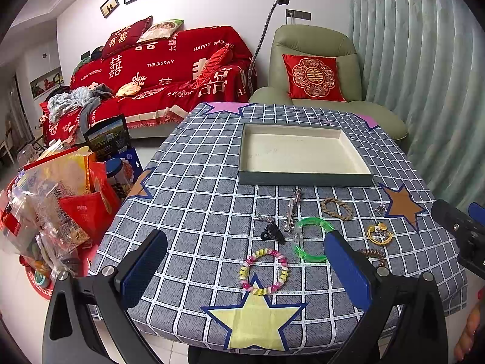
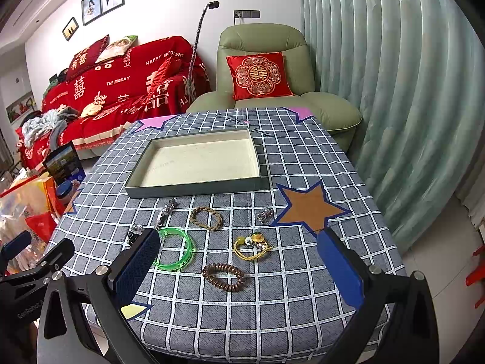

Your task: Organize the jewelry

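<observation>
Holding both tools wide open and empty above the counter's near edge, you have the pastel bracelet [image 1: 263, 272] lying flat just ahead of your left tool [image 1: 245, 270], the brown one [image 2: 223, 276] ahead of your right tool [image 2: 239, 268], tray [image 1: 303, 178] beyond.

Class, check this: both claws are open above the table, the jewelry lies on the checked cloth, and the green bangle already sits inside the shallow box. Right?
Not quite. The green bangle lies on the checked cloth in front of the shallow box, which holds nothing; the right wrist view shows it. The rest stands.
</observation>
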Motion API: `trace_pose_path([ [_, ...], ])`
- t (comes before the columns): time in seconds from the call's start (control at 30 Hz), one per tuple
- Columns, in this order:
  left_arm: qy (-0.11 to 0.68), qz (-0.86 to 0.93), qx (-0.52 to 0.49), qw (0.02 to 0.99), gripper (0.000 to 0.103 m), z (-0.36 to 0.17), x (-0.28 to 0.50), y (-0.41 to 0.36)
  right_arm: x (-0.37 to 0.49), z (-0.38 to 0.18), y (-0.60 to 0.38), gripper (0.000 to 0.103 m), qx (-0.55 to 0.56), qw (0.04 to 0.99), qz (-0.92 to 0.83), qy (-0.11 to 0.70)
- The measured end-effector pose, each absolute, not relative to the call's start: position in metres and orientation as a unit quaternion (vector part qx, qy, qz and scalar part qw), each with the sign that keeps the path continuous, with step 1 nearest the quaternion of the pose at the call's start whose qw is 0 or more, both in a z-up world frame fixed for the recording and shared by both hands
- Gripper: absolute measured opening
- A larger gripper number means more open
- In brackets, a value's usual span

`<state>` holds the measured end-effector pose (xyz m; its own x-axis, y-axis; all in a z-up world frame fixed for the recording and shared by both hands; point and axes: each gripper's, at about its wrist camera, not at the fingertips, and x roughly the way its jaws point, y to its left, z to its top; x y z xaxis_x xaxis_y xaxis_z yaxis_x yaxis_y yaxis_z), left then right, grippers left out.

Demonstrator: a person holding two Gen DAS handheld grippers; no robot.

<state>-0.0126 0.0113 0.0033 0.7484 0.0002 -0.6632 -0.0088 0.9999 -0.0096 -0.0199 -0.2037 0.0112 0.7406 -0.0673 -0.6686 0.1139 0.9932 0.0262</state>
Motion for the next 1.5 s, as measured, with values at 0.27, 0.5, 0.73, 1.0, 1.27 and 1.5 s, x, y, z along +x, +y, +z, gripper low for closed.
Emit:
trace_pose_path([
  [0.27,0.355,0.002,-0.006,0.935,0.103,0.0027,-0.0125,0.0114,-0.0203,0.0113,-0.2038,0.103,0.032,0.933,-0.049,0.356],
  [0.5,0.356,0.003,-0.006,0.934,0.103,0.0020,-0.0136,0.0126,-0.0196,0.0114,-0.2043,0.103,0.032,0.932,-0.049,0.357],
  [0.73,0.356,0.003,-0.005,0.934,0.103,0.0019,-0.0126,0.0117,-0.0196,0.0111,-0.2044,0.103,0.033,0.932,-0.048,0.358],
  [1.0,0.358,0.003,-0.006,0.934,0.103,-0.0006,-0.0144,0.0148,-0.0205,0.0104,-0.2032,0.103,0.033,0.932,-0.048,0.358],
  [1.27,0.358,0.003,-0.006,0.934,0.103,-0.0005,-0.0133,0.0139,-0.0201,0.0110,-0.2037,0.103,0.033,0.932,-0.048,0.358],
  [1.5,0.358,0.003,-0.006,0.934,0.103,-0.0003,-0.0127,0.0135,-0.0208,0.0104,-0.2024,0.103,0.033,0.932,-0.047,0.359],
])
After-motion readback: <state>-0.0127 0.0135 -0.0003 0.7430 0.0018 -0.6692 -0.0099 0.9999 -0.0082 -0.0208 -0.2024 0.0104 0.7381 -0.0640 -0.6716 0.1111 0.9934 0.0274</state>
